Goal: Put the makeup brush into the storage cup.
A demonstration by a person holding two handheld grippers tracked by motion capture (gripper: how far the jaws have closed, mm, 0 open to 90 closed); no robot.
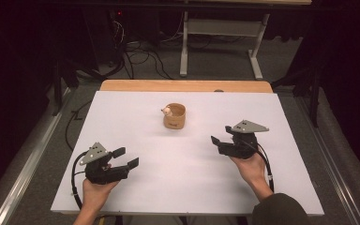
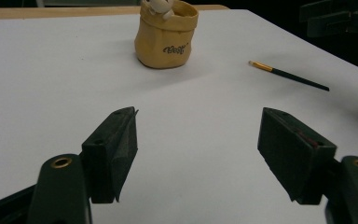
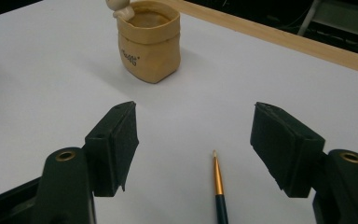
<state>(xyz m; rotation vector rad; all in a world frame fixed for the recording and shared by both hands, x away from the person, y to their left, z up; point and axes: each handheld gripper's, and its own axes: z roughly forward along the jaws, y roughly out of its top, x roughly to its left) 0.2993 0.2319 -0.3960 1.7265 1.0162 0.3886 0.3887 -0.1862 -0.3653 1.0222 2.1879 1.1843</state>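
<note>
A tan pot shaped like a small sack, with a little pale figure on its rim, stands on the white table top, far of centre. My left gripper rests at the near left, jaws open and bare, aimed toward the pot. At the right, my right gripper is open too. A thin black brush with a gold ferrule lies flat on the table between and below its jaws, bristles toward the pot. The pads do not touch it. In the left gripper view the brush lies at the right.
A wooden strip runs along the table's far edge. Beyond it stand a white table frame and cables on the floor. Wide bare white surface lies between the two grippers and in front of the pot.
</note>
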